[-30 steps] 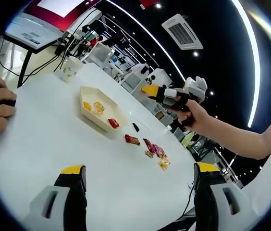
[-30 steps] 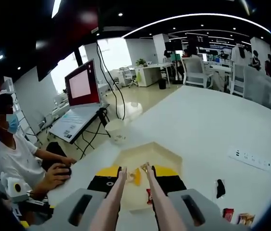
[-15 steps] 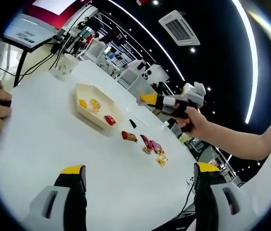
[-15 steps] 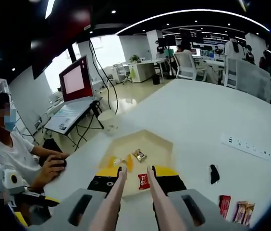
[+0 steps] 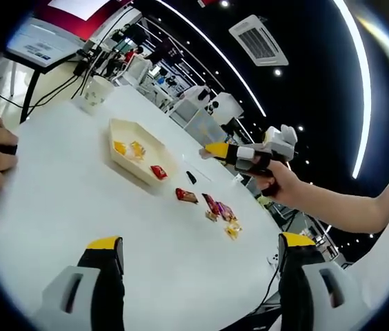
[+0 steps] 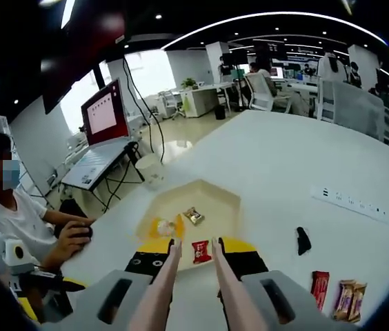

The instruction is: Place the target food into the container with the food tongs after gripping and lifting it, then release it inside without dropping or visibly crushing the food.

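A shallow cream tray (image 6: 230, 201) holds a gold packet (image 6: 194, 216), yellow snacks (image 6: 163, 226) and a red packet (image 6: 200, 251). My right gripper (image 6: 195, 243) is shut on the food tongs (image 6: 160, 289). Their two arms stand slightly apart just above the tray's near edge, with nothing between the tips. In the left gripper view the same tray (image 5: 134, 174) lies mid-table, and a hand holds the right gripper (image 5: 239, 153) in the air to its right. My left gripper (image 5: 201, 241) is open and empty over the white table (image 5: 63, 200).
Loose snack packets (image 5: 218, 210) (image 6: 344, 296) and a small black object (image 6: 303, 240) lie on the table beside the tray. Beyond it are a paper cup (image 6: 150, 169) and a power strip (image 6: 350, 202). A seated person (image 6: 15, 214) rests a hand on a mouse at the table edge.
The gold packet that was at the tong tips now lies in the tray. The right gripper has drawn back from the tray, so more of the table shows.
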The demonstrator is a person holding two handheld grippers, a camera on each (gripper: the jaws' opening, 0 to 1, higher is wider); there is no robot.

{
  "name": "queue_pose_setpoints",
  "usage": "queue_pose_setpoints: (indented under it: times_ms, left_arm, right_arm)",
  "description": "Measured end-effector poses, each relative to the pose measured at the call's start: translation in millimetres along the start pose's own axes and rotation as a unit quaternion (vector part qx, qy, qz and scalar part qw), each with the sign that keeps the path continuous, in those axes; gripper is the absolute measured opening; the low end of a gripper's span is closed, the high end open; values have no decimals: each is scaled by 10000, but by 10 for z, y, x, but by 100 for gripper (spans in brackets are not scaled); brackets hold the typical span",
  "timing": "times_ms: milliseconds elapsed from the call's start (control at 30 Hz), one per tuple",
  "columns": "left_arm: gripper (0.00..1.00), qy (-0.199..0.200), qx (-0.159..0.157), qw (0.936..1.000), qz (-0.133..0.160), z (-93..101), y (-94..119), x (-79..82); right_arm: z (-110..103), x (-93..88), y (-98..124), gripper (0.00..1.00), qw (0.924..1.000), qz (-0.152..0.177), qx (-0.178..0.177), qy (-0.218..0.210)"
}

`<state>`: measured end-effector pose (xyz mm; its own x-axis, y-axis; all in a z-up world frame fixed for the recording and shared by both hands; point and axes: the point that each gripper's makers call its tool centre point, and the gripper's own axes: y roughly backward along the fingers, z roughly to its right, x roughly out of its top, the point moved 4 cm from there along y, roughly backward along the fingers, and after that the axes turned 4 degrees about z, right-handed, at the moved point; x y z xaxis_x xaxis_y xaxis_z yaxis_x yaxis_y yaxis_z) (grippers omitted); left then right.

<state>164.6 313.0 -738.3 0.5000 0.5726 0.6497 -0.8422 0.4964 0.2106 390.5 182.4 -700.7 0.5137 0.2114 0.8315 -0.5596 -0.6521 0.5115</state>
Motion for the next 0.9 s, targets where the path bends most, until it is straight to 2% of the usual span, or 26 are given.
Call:
queue_pose_setpoints:
  times_ms: [200, 467, 900]
  left_arm:
    - [94, 16, 22, 10000, 35, -7, -14, 19]
    - [93, 31, 62, 10000, 66, -11, -12, 20]
    - [93, 67, 63, 10000, 31, -6, -39, -14]
  right_arm:
    - [79, -118, 59, 25, 9997, -164, -5, 158]
    - [213, -228, 134, 25, 9994, -307, -83, 116]
    - [433, -367, 105, 26, 9981, -557, -147, 206]
